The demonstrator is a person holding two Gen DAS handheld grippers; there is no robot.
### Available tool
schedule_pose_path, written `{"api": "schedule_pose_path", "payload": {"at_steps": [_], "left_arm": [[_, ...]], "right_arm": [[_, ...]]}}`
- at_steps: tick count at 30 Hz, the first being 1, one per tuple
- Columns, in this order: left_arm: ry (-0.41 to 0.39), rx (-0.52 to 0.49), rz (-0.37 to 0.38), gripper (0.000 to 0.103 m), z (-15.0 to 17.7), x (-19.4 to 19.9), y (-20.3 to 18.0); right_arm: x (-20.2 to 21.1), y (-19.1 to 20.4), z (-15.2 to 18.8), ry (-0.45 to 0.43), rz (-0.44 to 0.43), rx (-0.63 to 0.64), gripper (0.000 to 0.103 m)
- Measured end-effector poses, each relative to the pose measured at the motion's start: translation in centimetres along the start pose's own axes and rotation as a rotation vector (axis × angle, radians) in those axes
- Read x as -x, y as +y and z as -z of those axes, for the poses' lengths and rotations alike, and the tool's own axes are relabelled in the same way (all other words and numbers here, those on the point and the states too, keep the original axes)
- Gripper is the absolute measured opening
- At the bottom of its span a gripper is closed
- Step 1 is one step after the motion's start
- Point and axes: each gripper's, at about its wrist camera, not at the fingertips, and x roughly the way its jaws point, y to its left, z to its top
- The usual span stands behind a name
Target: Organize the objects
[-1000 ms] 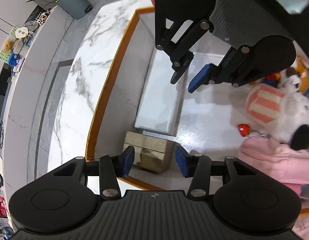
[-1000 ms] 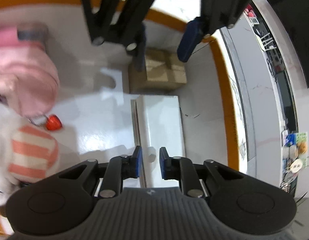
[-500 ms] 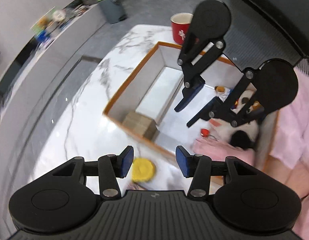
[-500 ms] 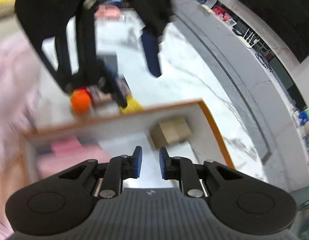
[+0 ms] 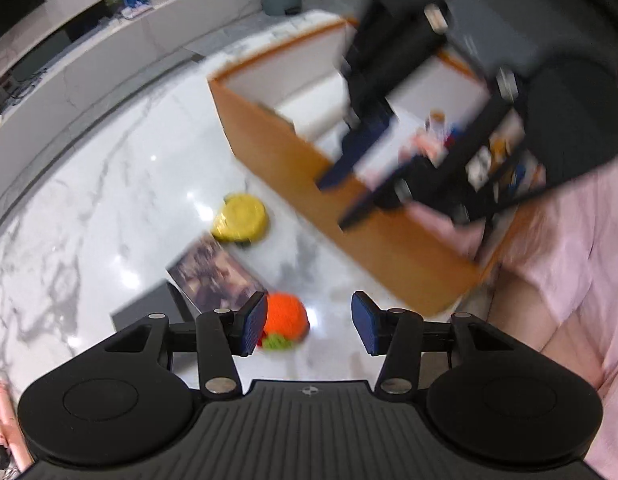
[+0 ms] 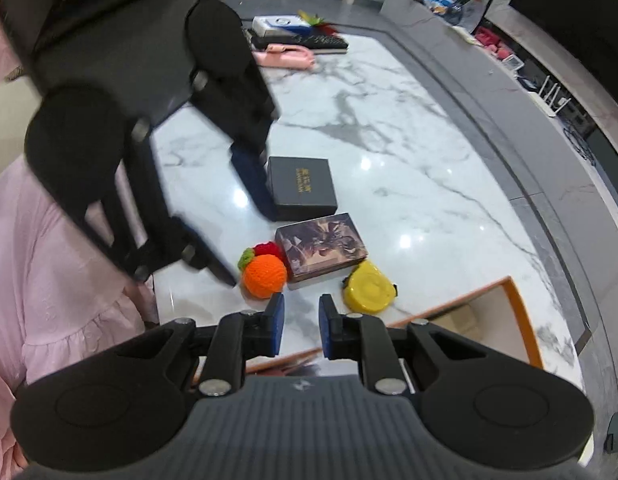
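While we hung over the marble table (image 6: 389,128), both tools were empty: our left gripper (image 5: 309,322) stood spread wide, our right gripper (image 6: 301,326) had its pads drawn close with only a narrow gap and nothing between them. What mattered was the orange knitted ball (image 5: 287,316). It lay on the tabletop just ahead of our left pads, nudged toward the left one, outside the orange-walled box (image 5: 293,160). From the right side the same ball sat ahead and slightly left of the tips, touching the patterned box (image 6: 321,250), with the yellow tape measure (image 6: 369,288) just beside that. We judged the left hand nearer and already open. Being round, the ball gave no long axis to line up on.
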Motion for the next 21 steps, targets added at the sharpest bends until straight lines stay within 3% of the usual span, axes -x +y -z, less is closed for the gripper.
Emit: {"api": "schedule_pose_path", "payload": {"at_steps": [11,21], "left_arm": [[0.018,-0.038,0.007,0.057,1.6,-4.8,1.4],[0.038,-0.067,-0.041,0.052,2.0,-6.0,1.1]], "right_arm": [[-3.7,-1.5,-1.7,0.129,-0.031,0.076,0.019],[-8.1,-3.8,-3.0,0.247,-0.051,0.241,0.045]]}}
